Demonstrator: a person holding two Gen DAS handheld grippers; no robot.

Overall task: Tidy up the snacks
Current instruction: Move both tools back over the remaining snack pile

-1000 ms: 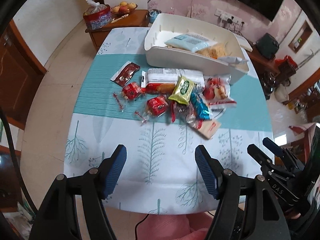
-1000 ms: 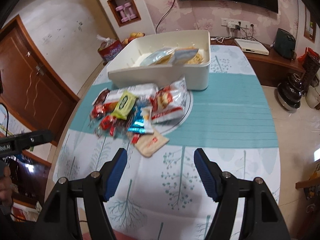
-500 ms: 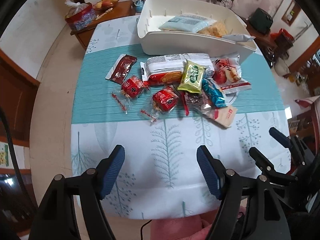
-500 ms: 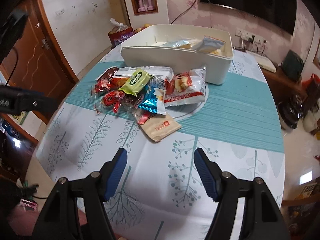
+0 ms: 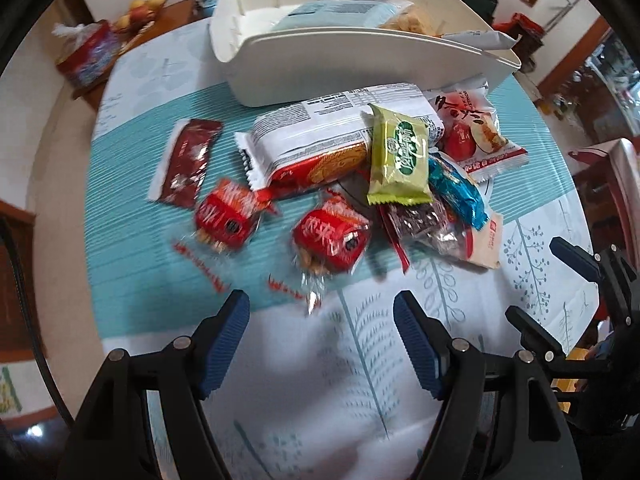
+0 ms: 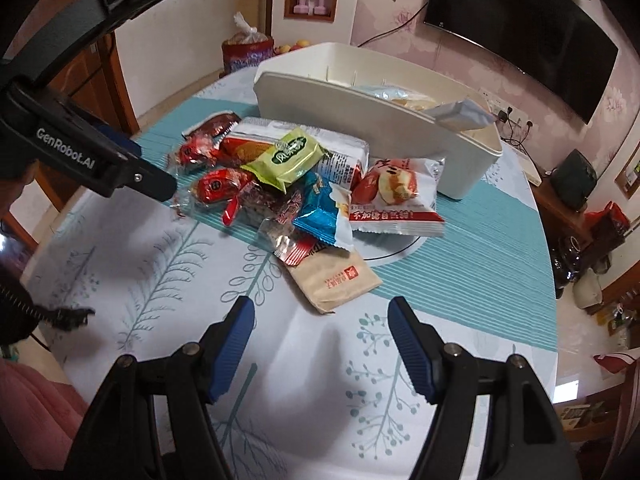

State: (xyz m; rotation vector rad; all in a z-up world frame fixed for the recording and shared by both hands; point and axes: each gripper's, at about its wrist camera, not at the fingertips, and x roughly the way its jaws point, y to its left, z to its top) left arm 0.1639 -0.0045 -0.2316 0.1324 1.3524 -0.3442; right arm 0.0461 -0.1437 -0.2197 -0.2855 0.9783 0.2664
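Note:
A pile of snacks lies on the tablecloth in front of a white bin [image 5: 360,64] that holds a few packets. In the pile are a green packet [image 5: 398,156], a white and red biscuit pack [image 5: 320,140], two red candies [image 5: 228,216] [image 5: 328,240], a dark red sachet [image 5: 186,164], a blue packet [image 5: 456,188] and an apple snack bag [image 5: 476,140]. My left gripper [image 5: 320,312] is open and empty, just short of the nearer red candy. My right gripper [image 6: 320,312] is open and empty, just short of a beige packet [image 6: 340,280].
The round table's cloth [image 6: 160,280] has bare room on the near side. A side cabinet behind carries a red tin [image 5: 86,58] and a fruit bowl [image 5: 140,8]. The left gripper's black body [image 6: 100,160] hangs over the pile's left side in the right wrist view.
Both grippers have come down and forward toward the snack pile, which now looks larger. Both views have rolled somewhat. The jaws stay open and empty.

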